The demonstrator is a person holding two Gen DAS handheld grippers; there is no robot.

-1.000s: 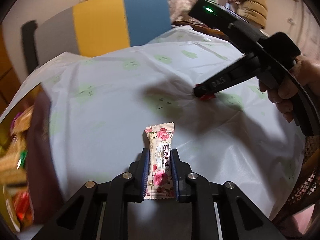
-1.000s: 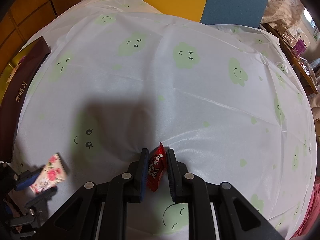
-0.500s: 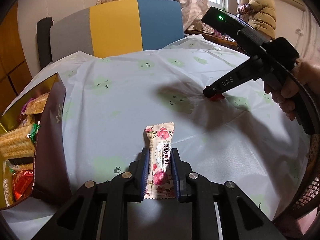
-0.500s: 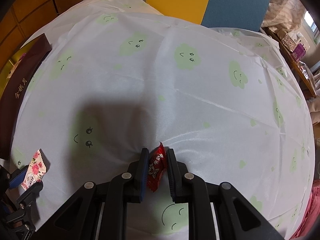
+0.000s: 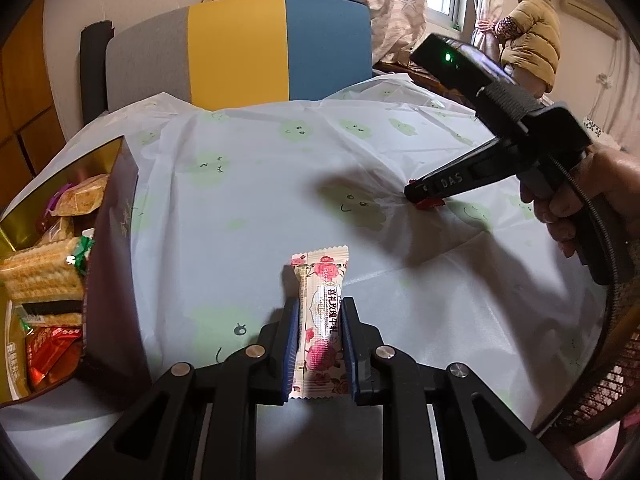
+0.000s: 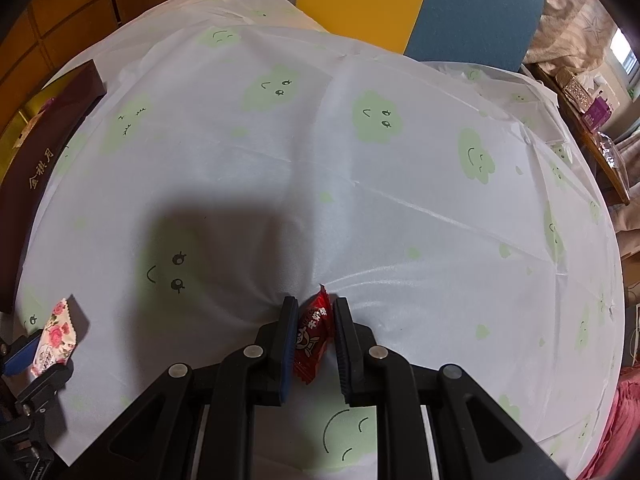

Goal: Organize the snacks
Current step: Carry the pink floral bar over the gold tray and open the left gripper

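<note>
My left gripper [image 5: 319, 312] is shut on a long rose-printed snack bar [image 5: 322, 320] and holds it just above the tablecloth. It also shows in the right wrist view [image 6: 54, 336] at the lower left. My right gripper [image 6: 314, 308] is shut on a small red candy [image 6: 313, 332] down at the cloth, which puckers around its tips. The right gripper also shows in the left wrist view [image 5: 416, 196] with the red candy [image 5: 430, 203] at its tip. A dark maroon snack box [image 5: 116, 264] with gold lining stands at the left, holding several wrapped snacks.
A white tablecloth with green smiley clouds [image 6: 360, 168] covers the table. A grey, yellow and blue chair [image 5: 240, 48] stands behind it. A person in a yellow coat [image 5: 532, 36] stands by the window. A wicker chair edge [image 5: 608, 384] is at the right.
The left gripper with the rose bar has swung so the snack box came into view at the left. The right gripper stays put on the red candy.
</note>
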